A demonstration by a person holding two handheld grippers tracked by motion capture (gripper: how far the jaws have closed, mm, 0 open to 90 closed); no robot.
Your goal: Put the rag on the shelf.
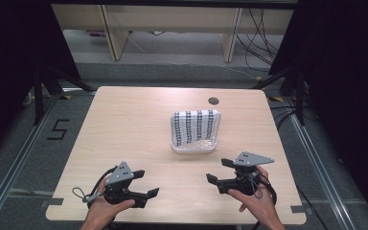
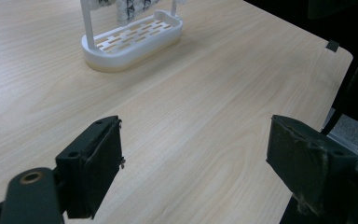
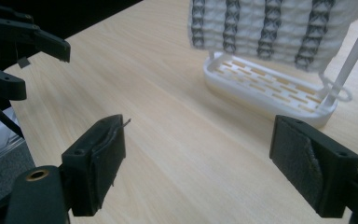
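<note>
Both tongs are held wide apart, with nothing gripped, low over the near part of the table [image 1: 124, 120]. The left tongs [image 1: 146, 183] and right tongs [image 1: 219, 170] are well separated. Ahead, between them, a white rack [image 1: 194, 145] is draped with a black-patterned white cloth [image 1: 195, 125].

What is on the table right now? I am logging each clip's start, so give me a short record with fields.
surface: light wooden table
object: white slotted rack, near the table's middle
on the rack: white cloth with dark patterned stripes, hanging over it
left gripper: open, holding nothing, near the front edge
right gripper: open, holding nothing, near the front edge
contact: neither gripper touches the rack or cloth
</note>
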